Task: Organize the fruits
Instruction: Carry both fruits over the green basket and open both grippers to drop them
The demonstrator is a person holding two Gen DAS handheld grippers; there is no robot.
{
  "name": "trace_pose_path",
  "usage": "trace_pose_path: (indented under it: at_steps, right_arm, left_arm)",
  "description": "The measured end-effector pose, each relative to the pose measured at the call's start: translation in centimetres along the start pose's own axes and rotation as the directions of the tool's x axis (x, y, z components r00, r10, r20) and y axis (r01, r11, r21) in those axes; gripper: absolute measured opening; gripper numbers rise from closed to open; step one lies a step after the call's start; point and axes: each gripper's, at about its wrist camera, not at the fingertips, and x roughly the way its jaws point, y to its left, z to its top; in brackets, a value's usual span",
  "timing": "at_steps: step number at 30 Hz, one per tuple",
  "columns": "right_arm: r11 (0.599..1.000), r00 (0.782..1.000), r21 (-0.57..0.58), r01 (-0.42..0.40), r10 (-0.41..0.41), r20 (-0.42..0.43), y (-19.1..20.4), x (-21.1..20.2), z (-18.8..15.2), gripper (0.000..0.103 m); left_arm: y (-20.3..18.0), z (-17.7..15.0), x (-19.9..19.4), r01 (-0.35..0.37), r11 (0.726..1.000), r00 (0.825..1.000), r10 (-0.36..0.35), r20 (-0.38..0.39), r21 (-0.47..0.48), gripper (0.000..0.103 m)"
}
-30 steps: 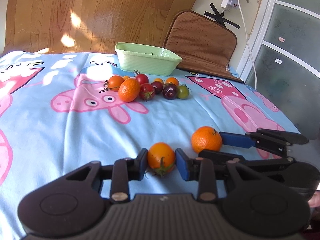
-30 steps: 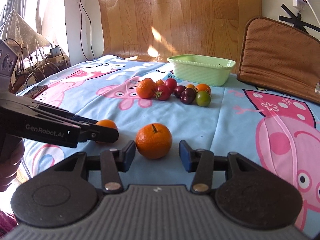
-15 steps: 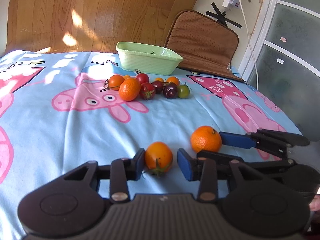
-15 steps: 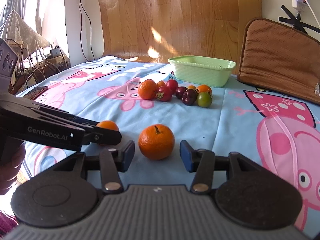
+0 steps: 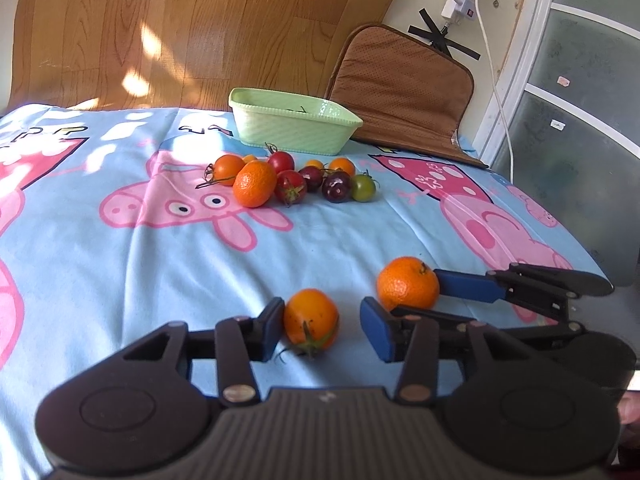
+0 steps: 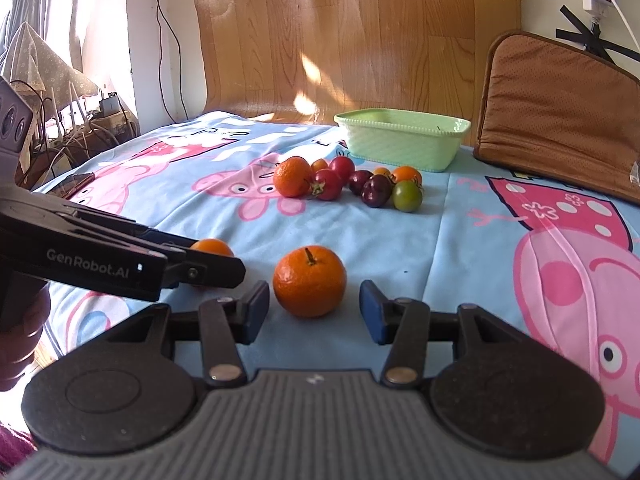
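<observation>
An orange tomato (image 5: 311,320) with a green stalk lies on the cartoon-pig sheet (image 5: 120,280) between the blue pads of my left gripper (image 5: 324,330). Those jaws are opening; the right pad stands clear of the tomato. A mandarin (image 6: 309,286) sits between the pads of my right gripper (image 6: 314,314), which is open with a gap on each side. From the right wrist view, the left gripper (image 6: 216,260) reaches in from the left in front of the tomato (image 6: 211,248). A pale green basket (image 5: 294,128) stands at the back.
In front of the basket lies a pile of fruit: another mandarin (image 5: 255,183) and several small red, dark, orange and green tomatoes (image 5: 336,186). A brown cushion (image 5: 404,88) leans at the back right. The sheet's edge drops off at the right. A hand (image 6: 20,320) holds the left gripper.
The left jaws have widened and let go of the orange tomato, which stays on the sheet. The right gripper and the mandarin have hardly changed.
</observation>
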Motion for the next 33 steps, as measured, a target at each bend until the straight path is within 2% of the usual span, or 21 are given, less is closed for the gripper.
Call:
trace_pose_path:
  at_steps: [7,10,11,16,21,25,30,33]
  right_arm:
    - [1.0,1.0,-0.004,0.001,-0.001,0.006,0.0,0.1,0.0,0.053]
    - [1.0,1.0,-0.008,-0.011,0.011,-0.006,0.1,0.5,0.0,0.051]
    - [1.0,1.0,-0.009,-0.017,0.017,-0.01,0.1,0.7,0.0,0.043]
    - [1.0,1.0,-0.019,-0.019,0.019,0.012,-0.1,0.7,0.8,0.042]
    - [0.999,0.999,-0.003,-0.035,0.035,0.038,-1.7,2.0,3.7,0.043]
    - [1.0,0.996,0.015,-0.024,0.022,0.092,-4.5,4.1,7.6,0.043]
    - [0.995,0.993,0.097,0.017,-0.028,0.113,-9.7,8.5,12.4,0.043]
    - [0.993,0.993,0.106,0.055,-0.065,0.094,-11.8,11.3,13.9,0.043]
  left_arm:
    - [-0.1,0.2,0.4,0.009,1.0,1.0,-0.009,-0.002,0.005,0.043]
    - [-0.1,0.1,0.5,-0.001,1.0,1.0,0.001,-0.003,0.013,0.036]
    - [-0.1,0.0,0.5,-0.002,1.0,1.0,0.002,-0.002,0.019,0.03]
    - [0.5,1.5,0.6,0.028,1.0,1.0,-0.028,0.002,0.004,0.029]
    - [1.2,6.4,1.2,0.058,0.998,0.996,-0.059,0.062,0.009,0.029]
    - [1.4,12.0,3.7,0.042,0.998,0.993,-0.048,0.108,0.053,0.029]
    - [3.5,18.3,9.3,0.022,1.0,0.994,-0.022,0.105,0.007,0.03]
    - [4.8,20.4,12.9,0.021,0.999,0.997,-0.02,0.07,-0.026,0.03]
